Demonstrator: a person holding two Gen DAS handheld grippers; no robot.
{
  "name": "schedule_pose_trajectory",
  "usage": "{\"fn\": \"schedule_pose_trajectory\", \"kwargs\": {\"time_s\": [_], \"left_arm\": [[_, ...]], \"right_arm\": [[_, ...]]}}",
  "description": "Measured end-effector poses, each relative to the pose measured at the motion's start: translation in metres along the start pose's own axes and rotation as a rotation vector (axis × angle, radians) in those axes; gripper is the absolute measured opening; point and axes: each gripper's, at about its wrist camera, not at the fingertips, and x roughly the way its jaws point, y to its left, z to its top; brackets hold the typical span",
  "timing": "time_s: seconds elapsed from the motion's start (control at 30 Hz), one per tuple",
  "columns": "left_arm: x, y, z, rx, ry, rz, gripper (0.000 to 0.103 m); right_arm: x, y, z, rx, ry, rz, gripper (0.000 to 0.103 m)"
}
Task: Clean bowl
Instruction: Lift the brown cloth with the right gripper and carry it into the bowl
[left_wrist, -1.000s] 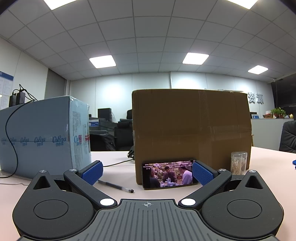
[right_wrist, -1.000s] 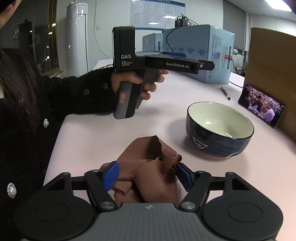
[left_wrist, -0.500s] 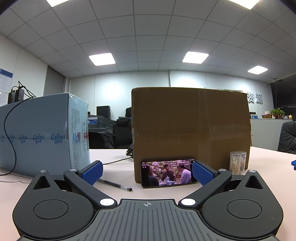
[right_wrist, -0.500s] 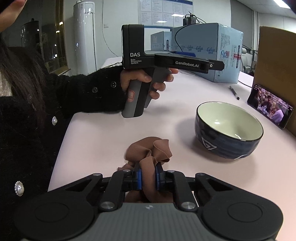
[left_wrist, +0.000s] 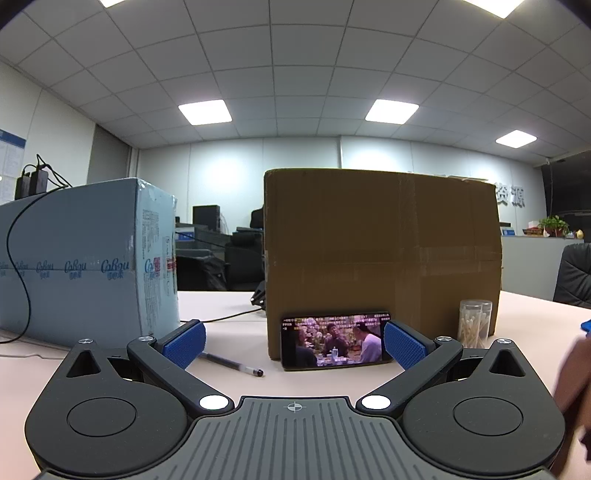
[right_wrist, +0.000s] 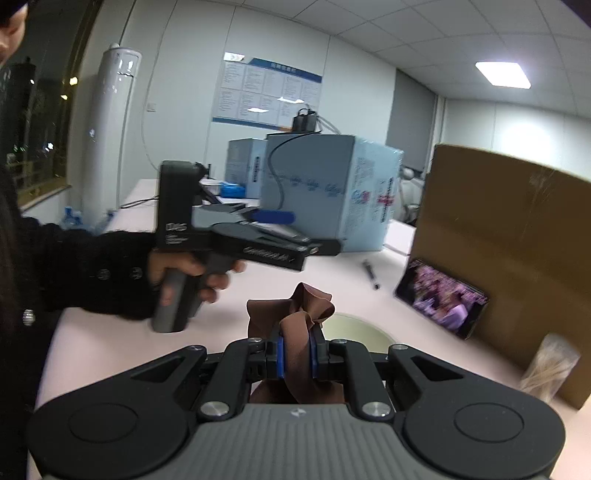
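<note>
My right gripper (right_wrist: 297, 354) is shut on a bunched brown cloth (right_wrist: 301, 304), which stands up above the blue pads and hangs below them, lifted off the pink table (right_wrist: 110, 332). Just past the fingers, only the pale inner rim of the bowl (right_wrist: 360, 330) shows; the rest is hidden by the gripper. My left gripper (left_wrist: 294, 345) is open with nothing between its fingers, pointing level at a phone (left_wrist: 334, 341). In the right wrist view a person's hand (right_wrist: 192, 273) holds that left gripper to the left of the cloth.
A big cardboard box (left_wrist: 380, 251) stands behind the phone, with a jar of cotton swabs (left_wrist: 474, 323) to its right. A pale blue carton (left_wrist: 85, 266) with a cable is at the left, and a pen (left_wrist: 231, 363) lies in front of it.
My right gripper closed on the brown cloth, then rose and tilted up with it. The bowl went from fully seen to mostly hidden under the gripper. The left gripper stayed put.
</note>
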Motion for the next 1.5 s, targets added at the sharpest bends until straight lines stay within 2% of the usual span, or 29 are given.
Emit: {"fn": "schedule_pose_trajectory", "kwargs": {"time_s": [0.13, 0.23, 0.33, 0.57, 0.83, 1.0, 1.3, 1.5], "left_arm": [[0.001, 0.002, 0.0, -0.003, -0.001, 0.005, 0.103], [0.001, 0.002, 0.0, -0.004, -0.001, 0.013, 0.103], [0.003, 0.003, 0.0, -0.007, 0.004, 0.012, 0.103], [0.004, 0.005, 0.0, -0.027, 0.024, -0.023, 0.103], [0.006, 0.006, 0.0, -0.045, 0.038, -0.02, 0.103], [0.005, 0.006, 0.0, -0.047, 0.039, -0.024, 0.103], [0.005, 0.006, -0.001, -0.052, 0.046, -0.019, 0.103], [0.004, 0.005, 0.0, -0.046, 0.037, -0.008, 0.103]], "right_arm": [[0.014, -0.008, 0.005, -0.022, 0.031, -0.081, 0.014], [0.028, -0.007, 0.009, -0.086, 0.09, -0.134, 0.014], [0.039, -0.005, 0.015, -0.142, 0.151, -0.144, 0.014], [0.078, -0.008, 0.033, -0.213, 0.366, -0.05, 0.014], [0.109, -0.005, 0.039, -0.221, 0.508, 0.001, 0.015], [0.119, -0.006, 0.035, -0.202, 0.565, 0.047, 0.015], [0.129, -0.011, 0.038, -0.203, 0.612, 0.091, 0.017], [0.128, -0.013, 0.038, -0.192, 0.628, 0.082, 0.017]]}}
